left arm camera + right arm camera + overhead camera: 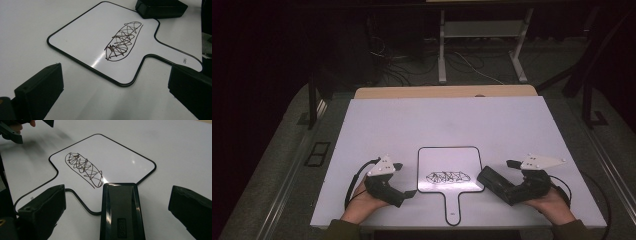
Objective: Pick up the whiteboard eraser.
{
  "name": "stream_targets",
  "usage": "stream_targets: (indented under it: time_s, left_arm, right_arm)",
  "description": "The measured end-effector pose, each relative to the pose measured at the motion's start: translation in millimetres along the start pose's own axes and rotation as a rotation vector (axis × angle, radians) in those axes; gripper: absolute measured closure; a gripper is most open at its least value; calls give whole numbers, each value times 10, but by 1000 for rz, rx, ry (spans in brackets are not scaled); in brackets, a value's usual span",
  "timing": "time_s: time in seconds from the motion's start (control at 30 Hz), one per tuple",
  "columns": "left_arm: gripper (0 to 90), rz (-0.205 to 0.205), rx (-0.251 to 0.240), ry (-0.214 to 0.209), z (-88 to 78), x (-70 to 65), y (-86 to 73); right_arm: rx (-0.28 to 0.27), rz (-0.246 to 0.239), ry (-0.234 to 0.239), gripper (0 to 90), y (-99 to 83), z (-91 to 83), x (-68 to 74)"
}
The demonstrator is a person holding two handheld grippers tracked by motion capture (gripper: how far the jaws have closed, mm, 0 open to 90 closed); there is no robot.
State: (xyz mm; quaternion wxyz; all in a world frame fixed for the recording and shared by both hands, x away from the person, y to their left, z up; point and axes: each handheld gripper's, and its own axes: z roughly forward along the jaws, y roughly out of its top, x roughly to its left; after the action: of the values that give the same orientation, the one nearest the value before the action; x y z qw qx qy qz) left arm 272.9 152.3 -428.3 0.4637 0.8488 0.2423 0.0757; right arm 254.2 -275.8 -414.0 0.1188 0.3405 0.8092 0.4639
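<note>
A paddle-shaped whiteboard (447,160) (85,42) (117,157) with a black rim lies flat near the table's front edge, its handle toward me. A dark scribble (448,177) (122,41) (83,168) covers its lower part. A black eraser (493,181) (122,210) (160,7) rests at the board's right corner, overlapping the rim. My right gripper (512,181) (117,192) is open, with the eraser lying between its wide jaws, untouched. My left gripper (404,180) (115,72) is open and empty just left of the board, aimed across it.
The white table top (437,120) stretches bare beyond the board, with a wooden strip (442,92) at its far edge. Past it, desk legs (442,50) and loose cables (397,60) sit on the dark floor. A hand holds each gripper at the front edge.
</note>
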Motion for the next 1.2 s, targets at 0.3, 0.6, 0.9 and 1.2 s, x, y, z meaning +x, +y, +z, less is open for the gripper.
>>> stream_targets:
  time_s: [0.3, 0.6, 0.9, 1.2]
  left_arm:
    - [0, 9, 12, 0, 20, -23, 2]
    - [0, 8, 15, 5, 16, -11, -9]
    - [0, 10, 17, 5, 17, -9, -13]
    - [0, 15, 24, 7, 17, -17, -18]
  right_arm:
    - [22, -25, 8, 1, 98, 132, 46]
    - [103, -48, -1, 8, 109, 207, 68]
    - [182, -54, -30, 61, 64, 217, 59]
    - [259, -61, -73, 130, 3, 225, 29]
